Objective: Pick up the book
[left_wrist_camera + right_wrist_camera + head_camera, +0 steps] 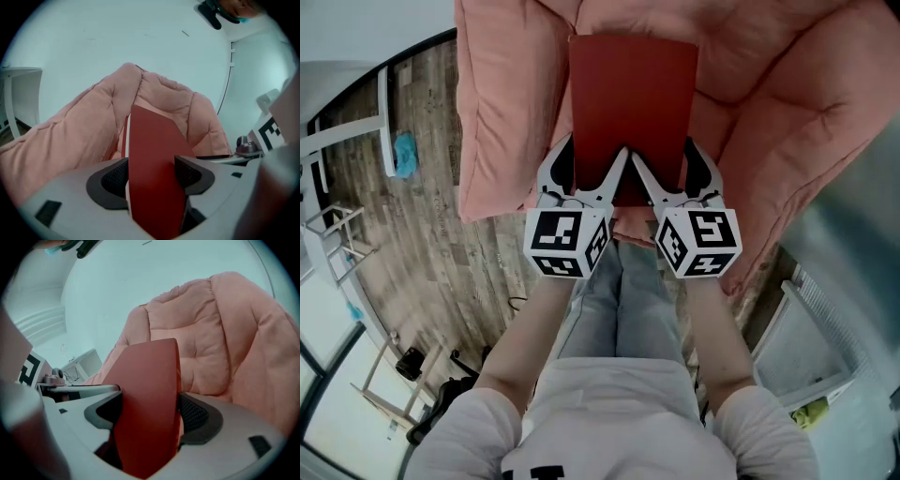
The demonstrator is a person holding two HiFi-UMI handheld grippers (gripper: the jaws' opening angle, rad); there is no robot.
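The book [630, 103], red-covered, is gripped at its near end by both pairs of fingers and reaches away from them toward the armchair's back.

The pink padded armchair [787, 103] is the largest thing I see. It fills the space beyond the fingertips, with cushions bulging out past them on either side. Behind the fingers and off to their left is the wood-plank floor [422, 234]. Directly behind them are the person's legs [614, 300] in jeans.

In the head view the book's cover faces up, ahead of the fingertips and over the seat. From this angle I can't quite tell whether its far end touches the cushion.

The left gripper [591, 161] and the right gripper [667, 161] sit side by side on that near end, almost touching each other. Their marker cubes [567, 242] are just behind.

In the left gripper view the left fingers [110, 180] stand wide apart with the book filling the gap. One dark pad is on the side showing the white page edge and the other is on the red cover.

The right fingers [197, 416] are also spread wide and clamped on the book, with a pad on each face.
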